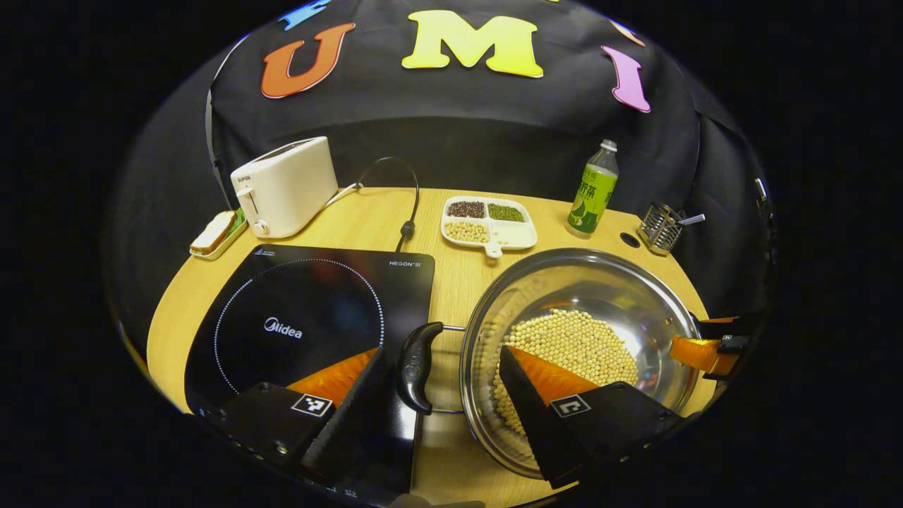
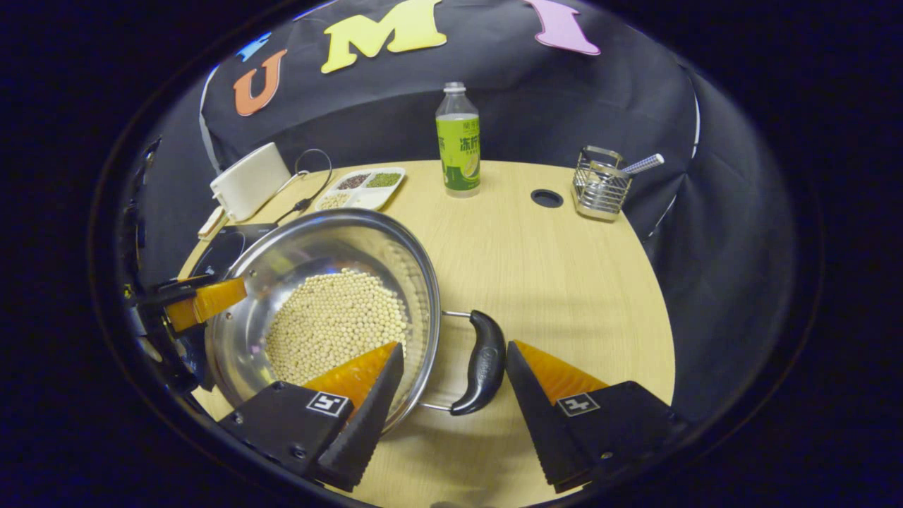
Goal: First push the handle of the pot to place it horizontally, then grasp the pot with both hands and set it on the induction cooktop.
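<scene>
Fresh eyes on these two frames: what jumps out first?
The steel pot heaped with pale beans sits mid-table, just right of the black induction cooktop. Each pair of tongs straddles one black pot handle, open: left tongs around the cooktop-side handle, right tongs around the other handle. Behind stand a toaster and green-labelled bottle.

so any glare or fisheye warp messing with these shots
Left gripper view: the table edge bows under fisheye, soft reflections on the cooktop, bright sheen inside the pot. Right gripper view: same bowing, sheen on the pot wall; both sharp, evenly lit.
</scene>
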A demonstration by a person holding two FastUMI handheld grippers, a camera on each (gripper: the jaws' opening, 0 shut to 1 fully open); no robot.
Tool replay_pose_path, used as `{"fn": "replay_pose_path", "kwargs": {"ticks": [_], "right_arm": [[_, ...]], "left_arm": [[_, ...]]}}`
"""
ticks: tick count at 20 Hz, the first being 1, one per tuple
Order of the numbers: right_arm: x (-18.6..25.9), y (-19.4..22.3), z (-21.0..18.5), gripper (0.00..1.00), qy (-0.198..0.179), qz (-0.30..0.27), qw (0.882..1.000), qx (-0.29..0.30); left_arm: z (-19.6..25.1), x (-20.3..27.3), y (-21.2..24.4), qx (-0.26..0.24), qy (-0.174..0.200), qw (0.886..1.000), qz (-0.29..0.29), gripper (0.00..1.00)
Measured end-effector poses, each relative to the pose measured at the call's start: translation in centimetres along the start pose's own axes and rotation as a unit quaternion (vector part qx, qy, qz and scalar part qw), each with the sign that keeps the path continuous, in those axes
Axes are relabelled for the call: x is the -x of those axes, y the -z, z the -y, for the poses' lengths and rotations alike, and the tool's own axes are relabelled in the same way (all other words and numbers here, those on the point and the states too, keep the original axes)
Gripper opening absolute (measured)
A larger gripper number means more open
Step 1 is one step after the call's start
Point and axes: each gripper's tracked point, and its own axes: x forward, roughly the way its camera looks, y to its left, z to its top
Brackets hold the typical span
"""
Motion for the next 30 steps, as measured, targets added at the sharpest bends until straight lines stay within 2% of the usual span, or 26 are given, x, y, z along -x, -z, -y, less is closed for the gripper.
{"fn": "replay_pose_path", "kwargs": {"ticks": [3, 4, 5, 6, 7, 9, 13, 14, 15, 19, 20, 21, 22, 23, 27, 30], "right_arm": [[-0.6, 0.7, -0.3, 0.92, -0.012, -0.022, 1.000, -0.007], [-0.8, 0.9, -0.4, 0.80, -0.013, -0.029, 0.999, -0.007], [-1.1, 0.9, -0.4, 0.81, -0.012, -0.031, 0.999, -0.009], [-1.0, 1.0, -0.2, 0.76, -0.008, -0.037, 0.999, -0.011], [-1.0, 1.1, -0.2, 0.75, -0.003, -0.039, 0.999, -0.017], [-0.9, 0.9, -0.2, 0.70, 0.006, -0.041, 0.999, -0.021], [-1.0, 0.8, -0.2, 0.69, 0.011, -0.042, 0.999, -0.018], [-1.1, 0.7, -0.1, 0.68, 0.010, -0.039, 0.999, -0.019], [-1.0, 0.6, -0.2, 0.67, 0.010, -0.035, 0.999, -0.023], [-0.9, 0.7, 0.0, 0.63, 0.021, -0.035, 0.999, -0.032], [-0.4, 0.5, 0.0, 0.63, 0.025, -0.029, 0.999, -0.037], [0.3, 0.4, 0.0, 0.62, 0.031, -0.024, 0.999, -0.035], [1.2, 0.4, -0.1, 0.62, 0.037, -0.017, 0.999, -0.032], [2.0, 0.1, -0.2, 0.61, 0.042, -0.009, 0.999, -0.032], [4.2, -1.0, -2.0, 0.64, 0.048, 0.015, 0.998, -0.032], [5.3, -1.7, -4.4, 0.62, 0.045, 0.028, 0.998, -0.036]], "left_arm": [[0.2, -0.8, -0.4, -0.025, -0.007, 1.000, 0.001, 0.95], [0.0, -1.0, -0.3, -0.034, -0.014, 0.999, -0.002, 0.95], [-0.5, -1.1, -0.2, -0.043, -0.026, 0.999, -0.003, 0.92], [-0.6, -1.2, -0.2, -0.046, -0.030, 0.998, -0.004, 0.86], [-0.6, -1.3, -0.1, -0.048, -0.031, 0.998, -0.005, 0.75], [-0.9, -1.3, -0.1, -0.052, -0.035, 0.998, -0.004, 0.70], [-0.9, -1.4, -0.2, -0.035, -0.037, 0.998, -0.022, 0.66], [-0.8, -1.1, -0.3, -0.035, -0.036, 0.998, -0.027, 0.75], [-0.8, -1.2, -0.2, -0.032, -0.035, 0.998, -0.033, 0.63], [-0.7, -0.6, 0.2, -0.017, -0.028, 0.998, -0.061, 0.59], [-0.6, -0.5, 0.1, -0.018, -0.022, 0.998, -0.060, 0.69], [-0.6, -0.1, 0.1, -0.018, -0.016, 0.998, -0.058, 0.59], [-0.5, 0.3, -0.2, -0.019, -0.011, 0.998, -0.053, 0.69], [-0.5, 0.8, -0.7, -0.019, -0.006, 0.999, -0.046, 0.59], [-1.8, 2.7, -2.5, -0.022, 0.006, 0.999, -0.023, 0.59], [-3.9, 4.1, -3.7, -0.029, 0.007, 1.000, -0.008, 0.58]]}}
